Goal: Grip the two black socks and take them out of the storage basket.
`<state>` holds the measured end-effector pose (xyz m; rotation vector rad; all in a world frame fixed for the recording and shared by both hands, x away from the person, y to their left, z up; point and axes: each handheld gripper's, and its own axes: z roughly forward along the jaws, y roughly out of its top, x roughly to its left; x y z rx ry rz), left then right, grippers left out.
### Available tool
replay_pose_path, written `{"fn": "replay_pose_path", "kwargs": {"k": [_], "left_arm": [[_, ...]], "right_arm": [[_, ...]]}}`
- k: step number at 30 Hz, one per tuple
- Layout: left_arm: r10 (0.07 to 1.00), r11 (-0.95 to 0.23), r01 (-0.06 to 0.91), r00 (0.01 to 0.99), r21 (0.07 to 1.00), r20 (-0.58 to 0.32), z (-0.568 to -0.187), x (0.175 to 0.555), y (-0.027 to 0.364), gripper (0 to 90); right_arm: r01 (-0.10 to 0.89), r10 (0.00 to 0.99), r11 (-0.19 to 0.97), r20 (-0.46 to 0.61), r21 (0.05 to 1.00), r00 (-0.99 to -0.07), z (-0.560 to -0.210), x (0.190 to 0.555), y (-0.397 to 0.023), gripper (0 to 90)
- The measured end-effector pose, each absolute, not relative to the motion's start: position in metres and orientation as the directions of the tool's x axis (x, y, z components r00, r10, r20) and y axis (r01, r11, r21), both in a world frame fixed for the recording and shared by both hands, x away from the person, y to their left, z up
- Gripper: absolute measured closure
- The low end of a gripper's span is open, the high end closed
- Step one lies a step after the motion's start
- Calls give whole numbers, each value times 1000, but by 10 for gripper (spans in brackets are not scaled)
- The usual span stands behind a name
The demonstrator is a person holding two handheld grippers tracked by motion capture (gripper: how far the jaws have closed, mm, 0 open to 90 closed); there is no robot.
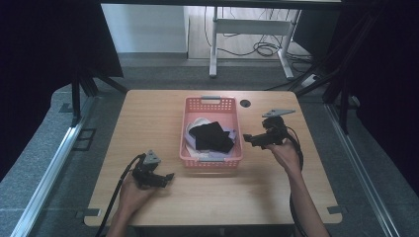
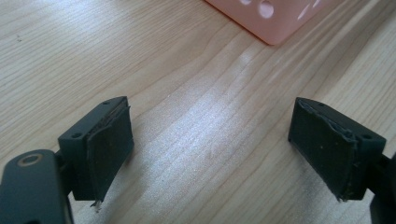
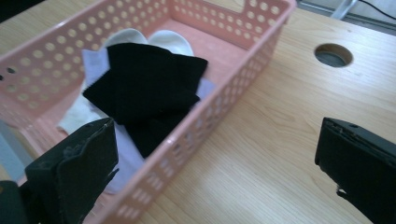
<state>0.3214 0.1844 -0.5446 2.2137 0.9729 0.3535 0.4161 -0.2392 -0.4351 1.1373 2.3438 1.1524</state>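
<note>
A pink perforated basket (image 1: 232,106) stands mid-table and holds a folded black cloth (image 1: 212,136) lying on lilac and white cloths (image 1: 196,123). In the right gripper view the black cloth (image 3: 144,86) tops the pile inside the basket (image 3: 224,98). My right gripper (image 1: 248,138) hovers beside the basket's right wall, open, with nothing between its jaws (image 3: 215,163). My left gripper (image 1: 169,177) rests low over the table in front of the basket's near left corner, open and holding nothing (image 2: 210,149). A corner of the basket (image 2: 275,21) lies ahead of it.
The wooden table (image 1: 148,113) has a round cable hole (image 1: 245,103) to the right of the basket's far end. Bare wood (image 2: 140,56) lies under the left gripper. Beyond the table are a grey floor, a white desk frame (image 1: 249,29) and cables.
</note>
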Motion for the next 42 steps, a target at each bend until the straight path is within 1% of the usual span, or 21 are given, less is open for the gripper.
{"fn": "replay_pose_path", "kwargs": {"k": [4,17,19,21,24,27,30,33,37,42], "left_arm": [[730,-486,544,683,684,-24,-545,321,184,137],[730,-486,544,683,684,-25,-545,321,184,137],[730,-485,544,683,684,-25,-545,321,184,137],[730,-486,544,683,684,-25,-545,321,184,137],[730,-486,544,683,684,-25,-545,321,184,137],[730,-486,544,683,684,-25,-545,321,184,137],[730,-486,544,683,684,-25,-545,321,184,137],[730,-485,544,683,685,-25,-545,321,184,137],[730,-485,544,683,685,-25,-545,321,184,137],[730,-485,544,683,685,-25,-545,321,184,137]], "right_arm": [[524,741,367,98,769,-664,-431,417,-227,16],[515,697,411,105,752,-709,-421,424,-192,34],[523,692,405,123,750,-712,-421,427,-186,48],[533,693,392,140,750,-707,-420,429,-180,83],[535,683,386,157,752,-714,-419,432,-170,85],[525,665,403,154,750,-731,-420,434,-159,85],[516,664,429,129,741,-737,-421,436,-148,130],[509,661,447,112,736,-742,-423,439,-139,155],[504,655,459,105,732,-748,-427,442,-126,224],[508,648,475,104,718,-754,-434,447,-110,263]]}}
